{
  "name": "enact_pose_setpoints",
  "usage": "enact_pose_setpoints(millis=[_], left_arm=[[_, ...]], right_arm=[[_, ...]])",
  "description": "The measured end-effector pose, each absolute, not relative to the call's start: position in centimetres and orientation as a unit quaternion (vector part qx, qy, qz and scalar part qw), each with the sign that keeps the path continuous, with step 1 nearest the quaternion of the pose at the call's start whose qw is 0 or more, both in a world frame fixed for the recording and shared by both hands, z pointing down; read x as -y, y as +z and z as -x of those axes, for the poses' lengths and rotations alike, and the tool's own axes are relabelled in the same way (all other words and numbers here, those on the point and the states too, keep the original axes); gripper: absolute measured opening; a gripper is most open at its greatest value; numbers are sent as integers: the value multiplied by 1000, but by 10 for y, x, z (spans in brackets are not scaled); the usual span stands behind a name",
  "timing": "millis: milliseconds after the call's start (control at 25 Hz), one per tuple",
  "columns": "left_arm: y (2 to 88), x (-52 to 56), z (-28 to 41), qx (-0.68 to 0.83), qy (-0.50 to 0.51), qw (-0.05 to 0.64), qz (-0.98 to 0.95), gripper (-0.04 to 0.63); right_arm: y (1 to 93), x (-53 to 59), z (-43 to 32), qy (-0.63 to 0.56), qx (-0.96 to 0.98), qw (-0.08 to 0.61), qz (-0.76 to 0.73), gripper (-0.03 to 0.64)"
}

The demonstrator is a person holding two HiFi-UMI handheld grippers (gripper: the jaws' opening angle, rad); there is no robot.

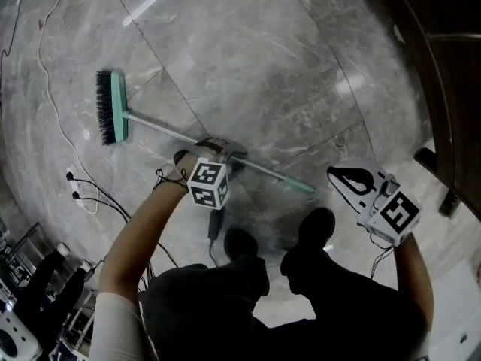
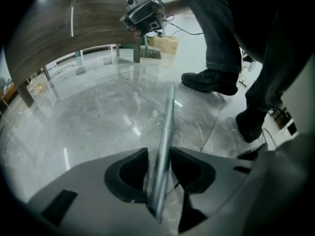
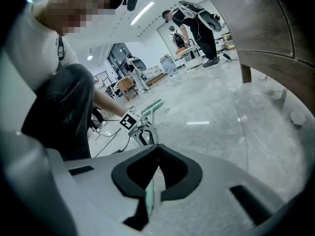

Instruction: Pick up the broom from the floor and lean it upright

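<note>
Marble floor, left hand-held gripper wide astride broom, right hand-held gripper closed

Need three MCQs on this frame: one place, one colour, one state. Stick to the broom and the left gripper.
1. Where does the broom lie? A flat on the floor; B leaning on a wall; C on a table.
2. Colour of the broom head along its back? A red; B teal; C yellow.
3. Jaws of the left gripper? A shut, empty; B shut on a cable; C apart, handle between them.

1 A: its whole length rests on the floor.
2 B: the back is plainly teal.
3 C: the jaws stand apart and the handle runs between them.
</note>
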State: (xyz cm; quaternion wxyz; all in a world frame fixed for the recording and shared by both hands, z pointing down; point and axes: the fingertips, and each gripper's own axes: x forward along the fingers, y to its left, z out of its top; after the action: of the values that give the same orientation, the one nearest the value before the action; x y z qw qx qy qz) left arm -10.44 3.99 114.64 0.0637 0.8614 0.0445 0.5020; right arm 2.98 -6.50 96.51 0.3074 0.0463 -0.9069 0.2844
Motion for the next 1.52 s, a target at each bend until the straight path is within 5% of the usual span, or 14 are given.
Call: enact_pose_setpoints(millis=[560, 1520], left_arm=[[1130, -3, 95, -18, 489, 48, -871, 83], [892, 205, 55, 175, 349, 82, -917, 77]], right_arm=[[938, 79, -40, 237, 919, 308, -62, 0], [745, 188, -99, 122, 945, 237, -190, 0]])
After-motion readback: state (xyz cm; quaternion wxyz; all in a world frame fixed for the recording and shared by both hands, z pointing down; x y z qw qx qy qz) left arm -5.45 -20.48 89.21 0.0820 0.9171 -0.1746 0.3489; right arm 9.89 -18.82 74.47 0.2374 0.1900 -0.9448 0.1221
